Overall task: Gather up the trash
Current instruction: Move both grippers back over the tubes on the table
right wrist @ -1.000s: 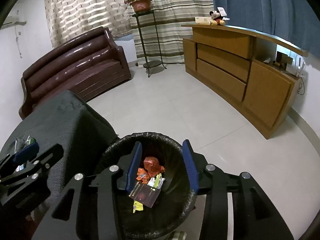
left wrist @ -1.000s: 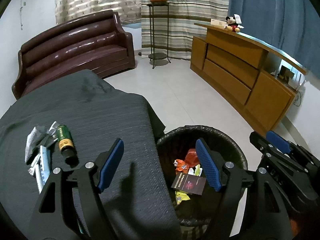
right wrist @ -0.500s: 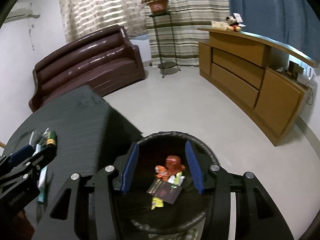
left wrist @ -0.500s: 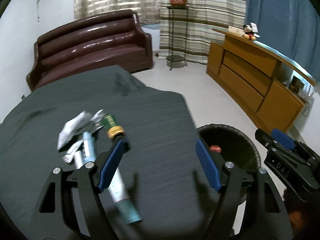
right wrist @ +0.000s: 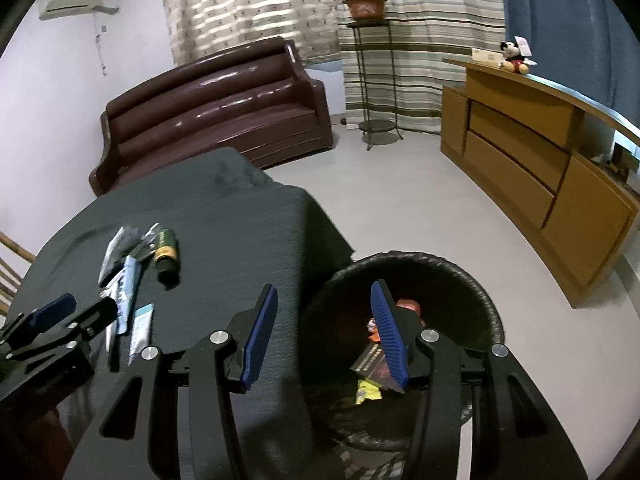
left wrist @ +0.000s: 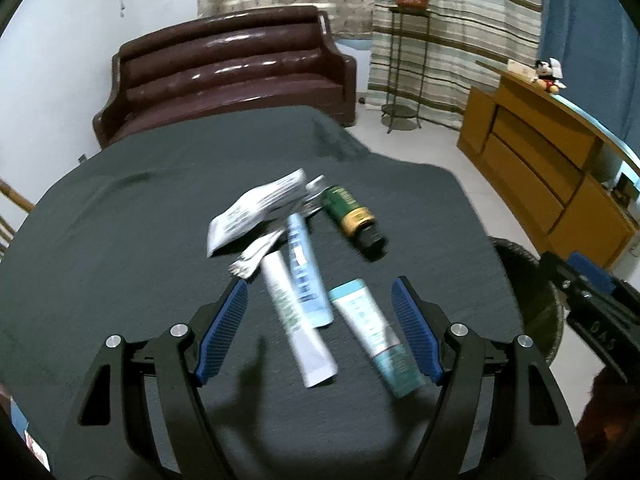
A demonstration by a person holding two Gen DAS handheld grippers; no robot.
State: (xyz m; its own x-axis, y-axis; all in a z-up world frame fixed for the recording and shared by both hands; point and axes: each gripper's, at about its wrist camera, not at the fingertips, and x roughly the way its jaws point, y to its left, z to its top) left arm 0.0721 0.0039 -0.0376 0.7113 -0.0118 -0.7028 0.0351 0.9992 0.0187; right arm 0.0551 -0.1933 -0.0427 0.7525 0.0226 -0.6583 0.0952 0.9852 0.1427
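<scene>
My left gripper [left wrist: 318, 330] hangs over the dark-clothed table [left wrist: 120, 240] with its jaws spread wide and nothing between them, aimed at the cluster of trash so I can drop onto one piece. Going left to right across that pile: a crumpled white wrapper [left wrist: 256, 210] lies farthest back and left, a small foil scrap [left wrist: 256, 256] just in front of it, then a white tube [left wrist: 298, 320] and a blue tube [left wrist: 306, 272] lying side by side and touching, then a teal tube [left wrist: 376, 336] nearest my right blue pad, and a green bottle [left wrist: 352, 216] on its side, apart at the back right. The teal tube looks the easiest to take, I judge, since it lies apart from the others with bare cloth on both sides.

Further right the cloth drops off the table edge, and the black-lined bin [right wrist: 486, 304] stands on the floor just beside it, already holding wrappers. My right gripper [right wrist: 324, 334] waits there, also wide open and empty, straddling the table edge and the bin rim. The floor beyond is open; the table's right edge is the only thing to clear on the carry.
</scene>
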